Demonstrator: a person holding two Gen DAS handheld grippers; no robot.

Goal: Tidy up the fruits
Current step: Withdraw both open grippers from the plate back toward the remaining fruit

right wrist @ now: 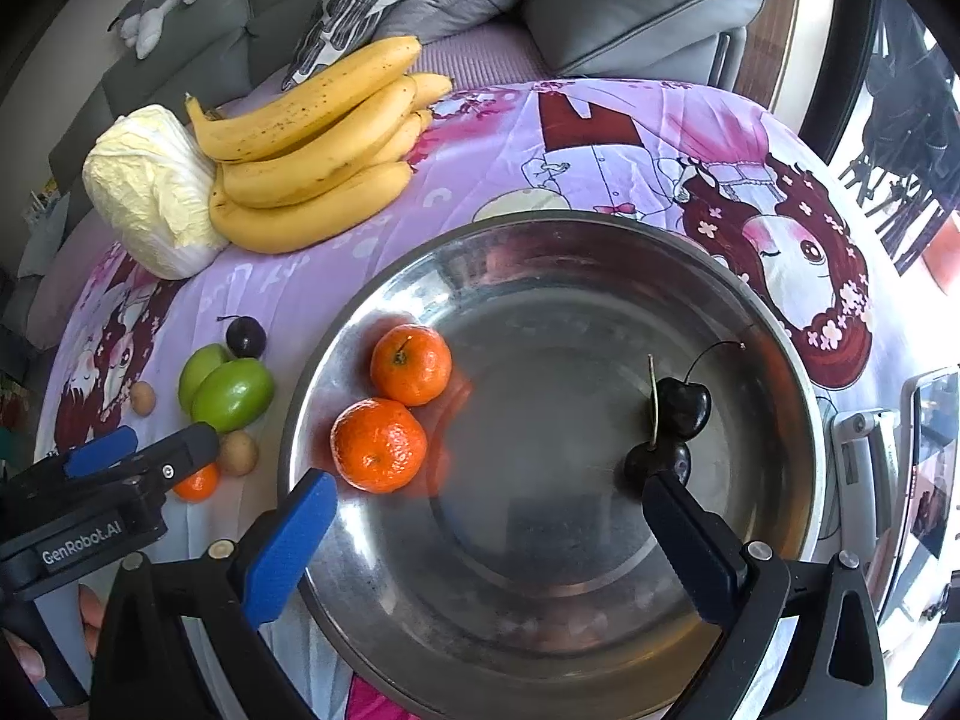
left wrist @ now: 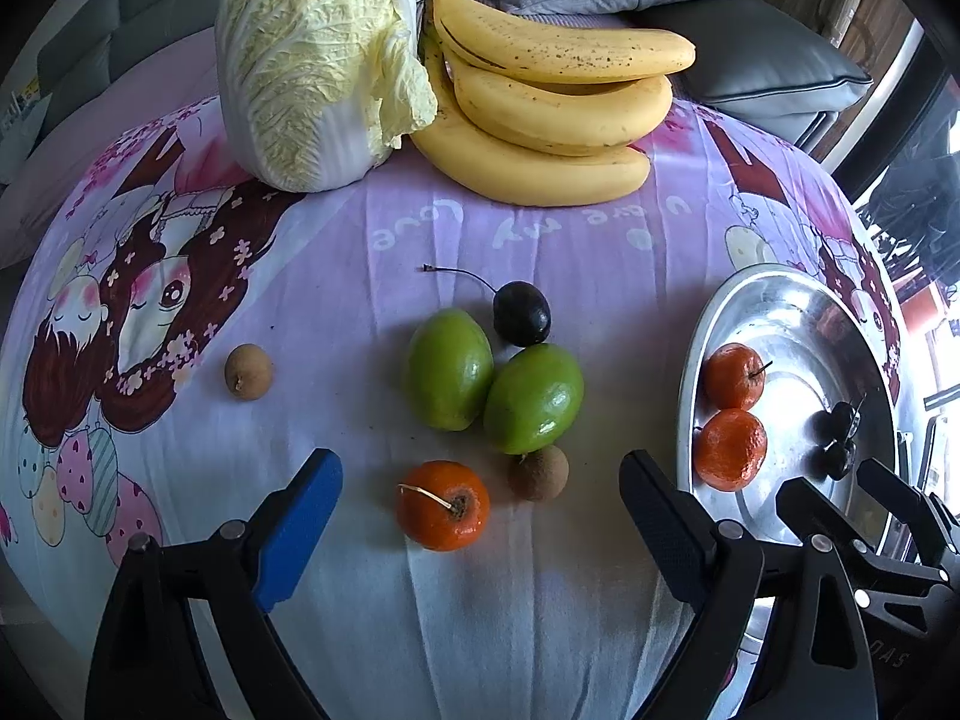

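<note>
My left gripper (left wrist: 480,465) hangs open over the cloth, with a loose mandarin (left wrist: 443,504) lying between its fingers and untouched. Just beyond lie two green fruits (left wrist: 450,369), a dark cherry (left wrist: 521,312) and two brown longans (left wrist: 538,472). My right gripper (right wrist: 487,486) stands open and empty above the steel bowl (right wrist: 540,600). Inside the bowl are two mandarins (right wrist: 411,365) on the left and two dark cherries (right wrist: 681,405) on the right, the nearer cherry close by the right fingertip.
A bunch of bananas (left wrist: 540,120) and a napa cabbage (left wrist: 312,60) sit at the far side of the purple cartoon-print cloth (left wrist: 360,228). Grey sofa cushions (right wrist: 630,12) lie behind. A phone on a stand (right wrist: 930,456) is right of the bowl.
</note>
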